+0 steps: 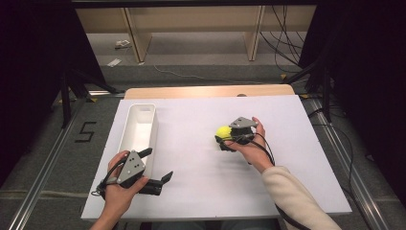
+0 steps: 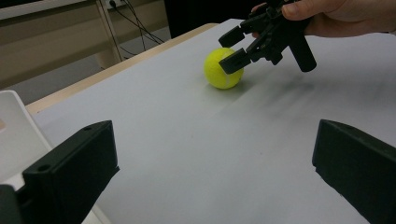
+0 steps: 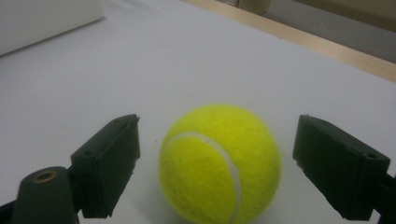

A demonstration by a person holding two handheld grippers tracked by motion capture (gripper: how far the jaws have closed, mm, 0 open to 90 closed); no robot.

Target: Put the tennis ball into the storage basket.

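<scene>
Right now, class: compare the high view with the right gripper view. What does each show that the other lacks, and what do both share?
High view alone: the left gripper, open beside the white bin's near end, and both forearms. Right gripper view alone: the tennis ball's white seam, with gaps between ball and both jaws. Shared: ball, white tabletop, and right gripper.
</scene>
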